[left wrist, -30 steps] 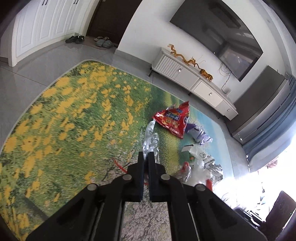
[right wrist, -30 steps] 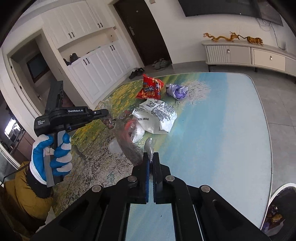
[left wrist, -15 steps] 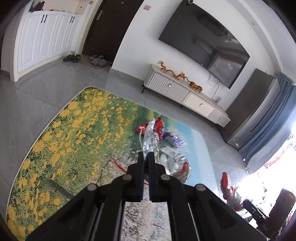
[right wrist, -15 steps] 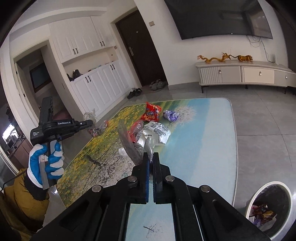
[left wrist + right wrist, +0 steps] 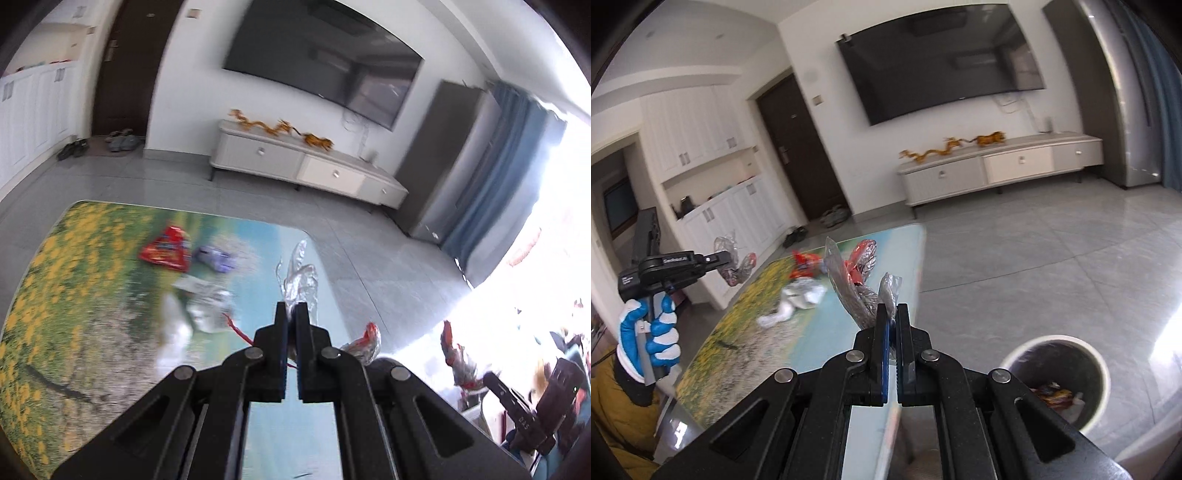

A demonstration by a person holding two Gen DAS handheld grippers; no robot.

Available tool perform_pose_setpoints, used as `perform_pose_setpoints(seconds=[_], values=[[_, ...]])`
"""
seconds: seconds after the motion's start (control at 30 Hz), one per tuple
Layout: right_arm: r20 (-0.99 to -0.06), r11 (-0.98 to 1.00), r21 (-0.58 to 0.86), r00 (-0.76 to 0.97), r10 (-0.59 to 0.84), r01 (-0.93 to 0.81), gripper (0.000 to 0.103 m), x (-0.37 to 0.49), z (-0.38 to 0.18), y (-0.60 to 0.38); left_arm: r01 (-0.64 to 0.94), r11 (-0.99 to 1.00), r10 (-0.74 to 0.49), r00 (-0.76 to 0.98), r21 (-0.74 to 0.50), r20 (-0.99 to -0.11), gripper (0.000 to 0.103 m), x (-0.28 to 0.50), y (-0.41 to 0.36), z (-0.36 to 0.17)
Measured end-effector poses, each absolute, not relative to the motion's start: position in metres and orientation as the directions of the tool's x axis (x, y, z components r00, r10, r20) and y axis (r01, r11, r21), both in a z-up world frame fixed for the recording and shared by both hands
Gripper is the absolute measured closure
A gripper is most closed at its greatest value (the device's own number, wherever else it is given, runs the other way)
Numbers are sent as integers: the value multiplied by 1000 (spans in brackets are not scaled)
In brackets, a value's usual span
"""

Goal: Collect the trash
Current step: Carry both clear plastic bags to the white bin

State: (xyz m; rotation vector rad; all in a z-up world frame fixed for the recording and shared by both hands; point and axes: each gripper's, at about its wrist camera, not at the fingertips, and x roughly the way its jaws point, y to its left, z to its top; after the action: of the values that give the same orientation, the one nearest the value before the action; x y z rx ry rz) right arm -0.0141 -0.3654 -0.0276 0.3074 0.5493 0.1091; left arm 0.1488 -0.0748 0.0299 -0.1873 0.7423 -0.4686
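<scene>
Both tools are clamped tight on trash: left tool (image 5: 291, 314) pinches a clear wrapper (image 5: 299, 277), right tool (image 5: 892, 317) grips a crinkled bag (image 5: 849, 284), both held above the worktop (image 5: 812, 343). More wrappers (image 5: 801, 295) lie toward the worktop's far end. Bin (image 5: 1056, 380) sits on the floor, off the worktop's right edge.

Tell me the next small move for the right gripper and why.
Probably carry the right gripper over the trash bin before opening. Its jaws are shut on a clear plastic wrapper, and the bin sits on the floor to the lower right, past the table edge, already holding wrappers. The wrapper is not yet above the bin's mouth.
</scene>
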Motion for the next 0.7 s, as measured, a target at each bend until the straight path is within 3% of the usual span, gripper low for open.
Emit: perform_pose_setpoints(seconds=[0.27, 0.7], values=[[-565, 919, 342, 824, 36, 194, 100, -31, -78, -450, 530, 816, -513, 479, -231, -712, 100, 145, -229, -10], [-683, 843, 395, 730, 4, 365, 99, -4, -164, -528, 686, 710, -471, 297, -158, -831, 100, 154, -399, -104]])
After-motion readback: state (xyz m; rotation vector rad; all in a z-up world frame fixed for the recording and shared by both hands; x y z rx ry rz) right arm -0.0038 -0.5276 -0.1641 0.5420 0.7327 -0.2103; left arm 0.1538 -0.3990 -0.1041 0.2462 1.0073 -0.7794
